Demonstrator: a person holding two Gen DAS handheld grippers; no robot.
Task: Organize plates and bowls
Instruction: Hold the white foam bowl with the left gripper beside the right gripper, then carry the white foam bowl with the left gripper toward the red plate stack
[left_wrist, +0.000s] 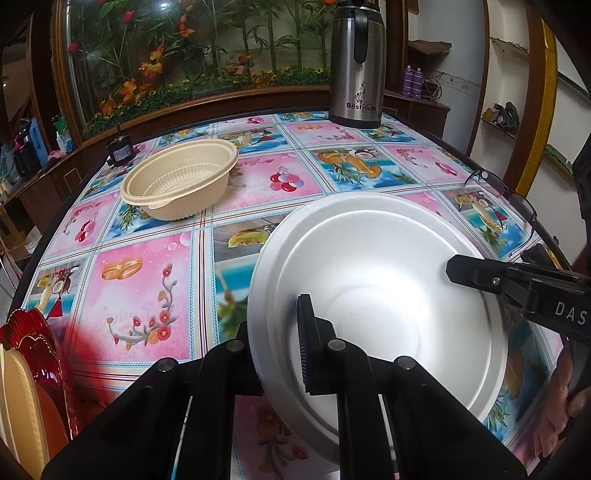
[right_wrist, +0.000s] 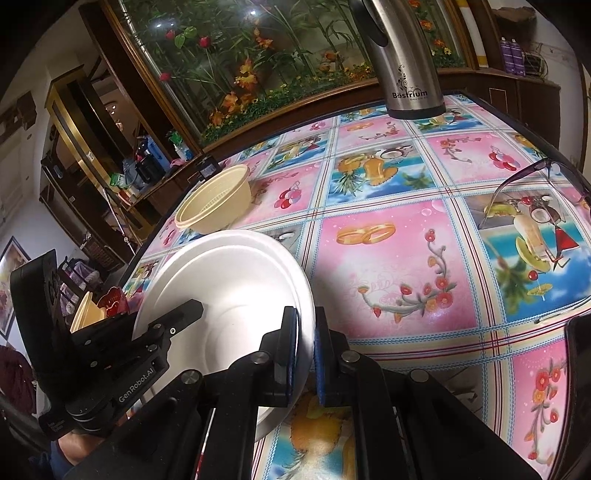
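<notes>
I hold a white foam bowl (left_wrist: 388, 295) between both my grippers, tilted above the surface (left_wrist: 147, 280), which is covered with a bright cloth of pink and blue squares. My left gripper (left_wrist: 291, 347) has its jaws clamped narrow on the bowl's near-left rim, one blue-edged pad inside the bowl and the other finger outside beneath the rim. My right gripper (right_wrist: 306, 354) has its jaws pinched tight on the opposite side of the rim, the thin white edge caught between the two blue pads (right_wrist: 291, 350). In the left wrist view the right gripper's black finger reaches in from the right over the bowl's edge; in the right wrist view the left gripper comes in from the left the same way.

A beige ribbed bowl (left_wrist: 181, 181) stands upright on the surface, well apart from the white one, toward the far left edge. At the near left corner a red scalloped plate (left_wrist: 33, 332) stands on edge with a beige dish (left_wrist: 18, 398) just beside it. A steel thermos jug (left_wrist: 356, 66) stands at the far side, and a pair of glasses (left_wrist: 502, 199) lies near the right edge.
</notes>
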